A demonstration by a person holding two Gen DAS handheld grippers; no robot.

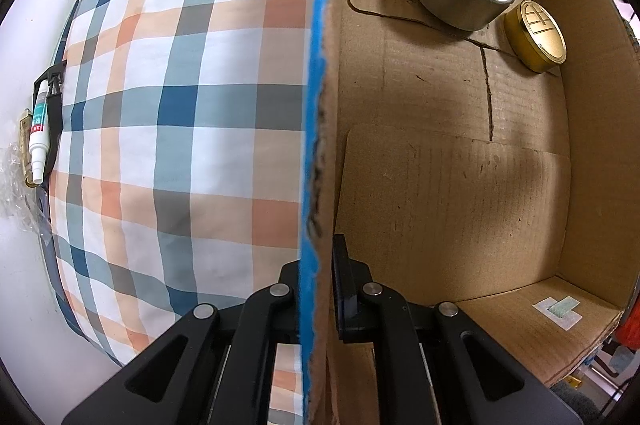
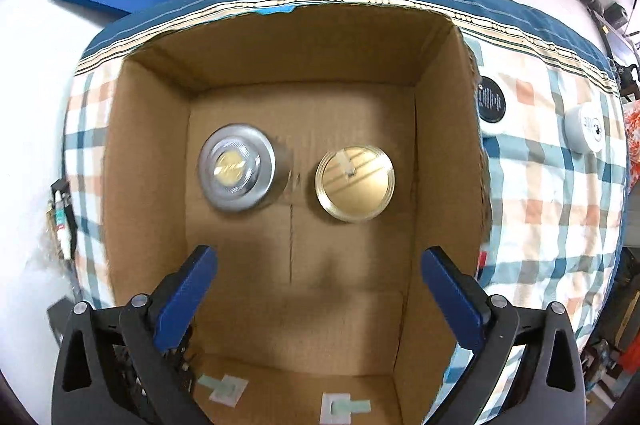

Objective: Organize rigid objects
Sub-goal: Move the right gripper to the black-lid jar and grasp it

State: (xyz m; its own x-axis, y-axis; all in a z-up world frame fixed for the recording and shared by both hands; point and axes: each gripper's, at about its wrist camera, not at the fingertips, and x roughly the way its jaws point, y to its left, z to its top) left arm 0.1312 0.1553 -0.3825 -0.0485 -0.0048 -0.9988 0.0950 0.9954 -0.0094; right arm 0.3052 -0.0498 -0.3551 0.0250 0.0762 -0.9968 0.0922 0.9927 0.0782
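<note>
- Cardboard box (image 2: 152,153) open at top; nothing across the mouth.
- Box floor: silver tin (image 2: 237,172) and gold tin (image 2: 354,182) upright in far half, narrow gap between them, not touching.
- Near half of floor bare; right gripper (image 2: 318,259) hangs over it, jaws wide, nothing between.
- Left gripper (image 1: 316,265) clamped on the box wall's blue-taped edge (image 1: 316,65), blocking that stretch of rim.
- Right of the box on the checked cloth (image 2: 540,193): two round white containers (image 2: 491,104), well apart.
</note>
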